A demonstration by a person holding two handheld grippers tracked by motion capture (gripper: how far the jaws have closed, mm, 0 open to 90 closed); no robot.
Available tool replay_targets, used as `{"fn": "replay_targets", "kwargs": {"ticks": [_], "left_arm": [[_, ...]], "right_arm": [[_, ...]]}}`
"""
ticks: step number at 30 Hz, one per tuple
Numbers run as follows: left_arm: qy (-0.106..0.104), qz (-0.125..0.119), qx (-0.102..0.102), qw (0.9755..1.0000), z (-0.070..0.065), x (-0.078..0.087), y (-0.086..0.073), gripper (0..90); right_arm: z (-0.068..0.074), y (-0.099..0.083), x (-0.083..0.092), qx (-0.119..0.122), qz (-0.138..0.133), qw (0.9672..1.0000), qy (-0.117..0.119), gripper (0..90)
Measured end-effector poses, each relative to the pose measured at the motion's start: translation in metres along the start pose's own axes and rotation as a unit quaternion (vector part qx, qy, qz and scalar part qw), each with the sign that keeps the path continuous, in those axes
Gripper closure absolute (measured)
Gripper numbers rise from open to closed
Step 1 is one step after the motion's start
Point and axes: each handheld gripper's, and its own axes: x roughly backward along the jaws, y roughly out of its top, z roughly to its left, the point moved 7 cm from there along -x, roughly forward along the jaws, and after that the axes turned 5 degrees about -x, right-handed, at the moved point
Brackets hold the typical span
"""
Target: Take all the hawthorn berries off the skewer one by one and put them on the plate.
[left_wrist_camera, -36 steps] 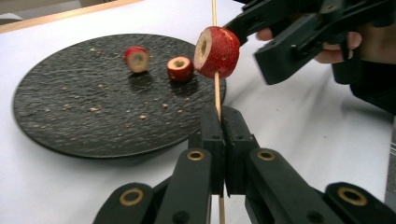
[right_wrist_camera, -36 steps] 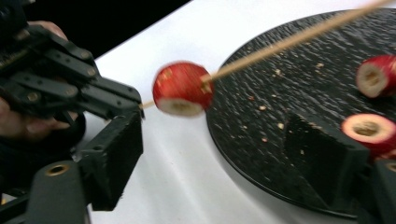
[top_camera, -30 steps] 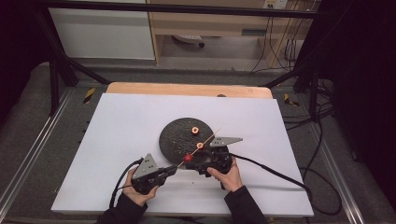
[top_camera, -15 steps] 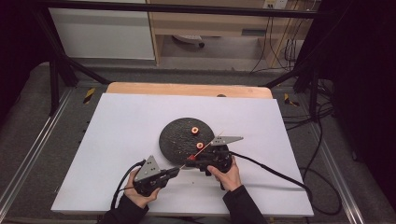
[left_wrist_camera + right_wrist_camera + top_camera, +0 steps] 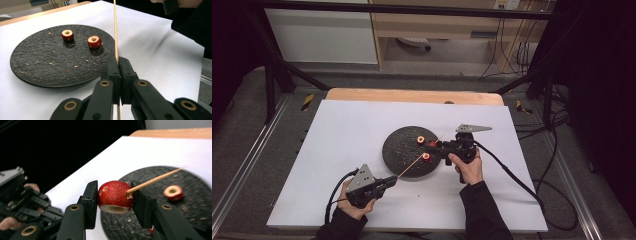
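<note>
Moved toward two o'clock: right tool, jaws just closing, clamped on skewered fruit; left tool clamped on skewer.

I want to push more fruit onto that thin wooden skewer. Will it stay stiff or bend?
The skewer looks very slim and long, so it probably flexes under side load. Held in the left tongs by one end, its far tip may wander. It could snap if forced.
</note>
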Motion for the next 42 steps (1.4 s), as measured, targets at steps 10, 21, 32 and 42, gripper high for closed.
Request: {"fn": "replay_targets", "kwargs": {"ticks": [10,21,32,42], "left_arm": [[0.004,-0.005,0.001,1.0000,0.004,0.004,0.000,88.2],[0.017,-0.011,0.011,0.9997,0.015,0.012,0.000,88.1],[0.047,-0.018,0.037,0.9981,0.036,0.022,-0.001,88.1],[0.059,-0.012,0.047,0.9971,0.043,0.022,-0.005,88.1]], "right_arm": [[-0.017,0.027,0.017,-0.008,-0.023,0.9994,-0.024,59.8],[-0.035,0.048,0.035,-0.009,-0.040,0.9969,-0.067,59.9],[-0.032,0.025,0.008,0.012,-0.001,0.9966,-0.082,59.9],[-0.031,-0.016,-0.041,0.023,0.050,0.9947,-0.087,59.8]]}}
